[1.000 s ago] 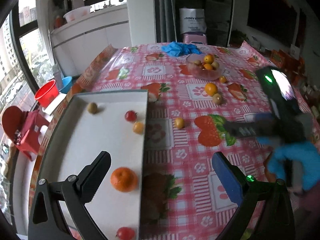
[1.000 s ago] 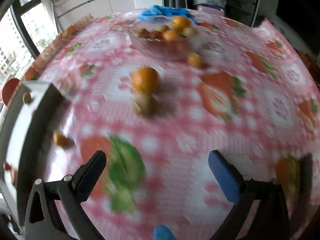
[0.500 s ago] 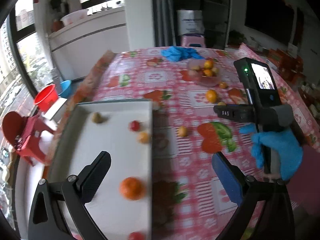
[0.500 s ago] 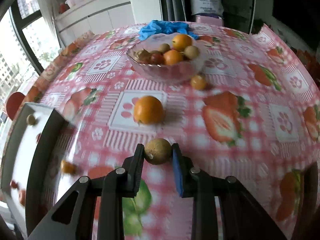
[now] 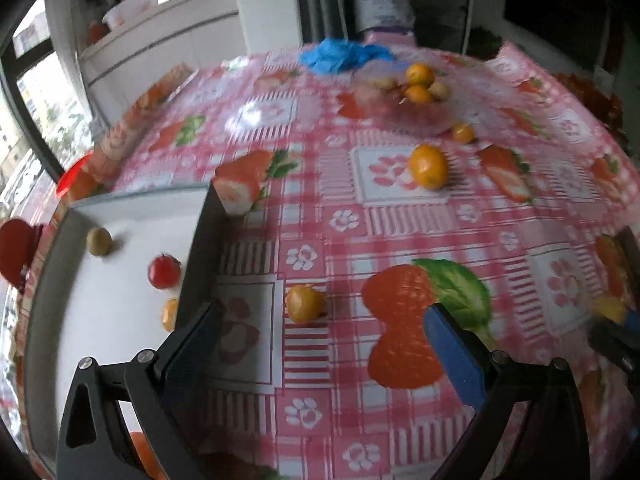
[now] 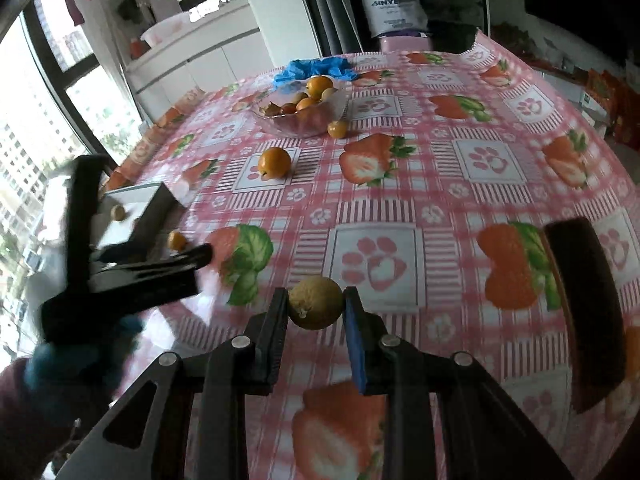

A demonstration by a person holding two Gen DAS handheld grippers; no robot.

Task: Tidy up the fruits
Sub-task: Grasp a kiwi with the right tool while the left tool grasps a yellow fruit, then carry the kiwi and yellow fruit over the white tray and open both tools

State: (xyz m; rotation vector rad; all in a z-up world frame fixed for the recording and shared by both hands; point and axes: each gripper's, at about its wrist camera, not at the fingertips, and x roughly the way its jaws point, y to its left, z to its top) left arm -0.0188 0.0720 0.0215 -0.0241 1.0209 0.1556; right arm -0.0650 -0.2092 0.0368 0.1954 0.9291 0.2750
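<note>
Across the desk (image 6: 440, 184) lies a pink checked cloth printed with strawberries and paw prints, with a window (image 6: 36, 128) at far left and white cabinets (image 6: 208, 56) behind it. At the left edge sits a white tray (image 5: 100, 320) with dark walls, holding a greenish fruit (image 5: 99, 241), a red cherry tomato (image 5: 163, 271) and a small orange fruit (image 5: 169, 313) partly hidden by the tray wall. The left tool (image 5: 320, 344) hovers over the cloth with its jaws wide apart and nothing between them; a small yellow-orange fruit (image 5: 305, 303) lies on the cloth just ahead of it, close outside the tray wall. In the right wrist view a hand (image 6: 80, 356) in a blue glove carries that left tool, which blocks part of the tray. Toward the middle, the right tool (image 6: 316, 308) has just closed and is clamped on a round brownish-yellow fruit (image 6: 316, 307), held above the cloth. Farther back an orange (image 6: 274, 163) rests alone on a paw-print square, and beyond it stands a clear glass bowl (image 6: 340, 100) of mixed fruits, with another small orange fruit (image 6: 337, 129) touching or just beside its front. Behind the bowl lie crumpled blue gloves (image 6: 316, 69). At the right a dark curved object (image 6: 588, 312) rises in the foreground; I cannot tell what it is.
</note>
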